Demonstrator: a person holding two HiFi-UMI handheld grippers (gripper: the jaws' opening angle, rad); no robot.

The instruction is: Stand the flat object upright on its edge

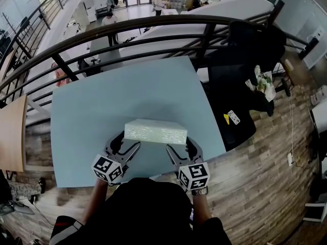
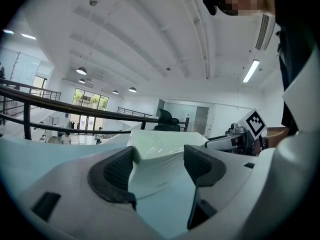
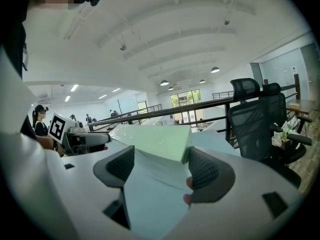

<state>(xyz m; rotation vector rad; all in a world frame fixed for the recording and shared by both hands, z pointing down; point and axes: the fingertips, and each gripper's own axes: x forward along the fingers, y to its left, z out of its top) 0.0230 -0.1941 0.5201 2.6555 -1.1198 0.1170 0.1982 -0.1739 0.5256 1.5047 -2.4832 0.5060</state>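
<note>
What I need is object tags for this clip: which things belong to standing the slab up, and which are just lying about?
Part of the job:
- flat pale block
- left tool, open at one corner of it
- right tool, open at the other corner
- blue table under it

Just there:
- black office chair
- railing
- wooden tabletop

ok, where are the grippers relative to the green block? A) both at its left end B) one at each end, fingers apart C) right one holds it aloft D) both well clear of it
B: the left gripper sits at the left end of the green block, the right gripper at its right end. Each gripper view shows the fingers apart about a block corner.
</note>
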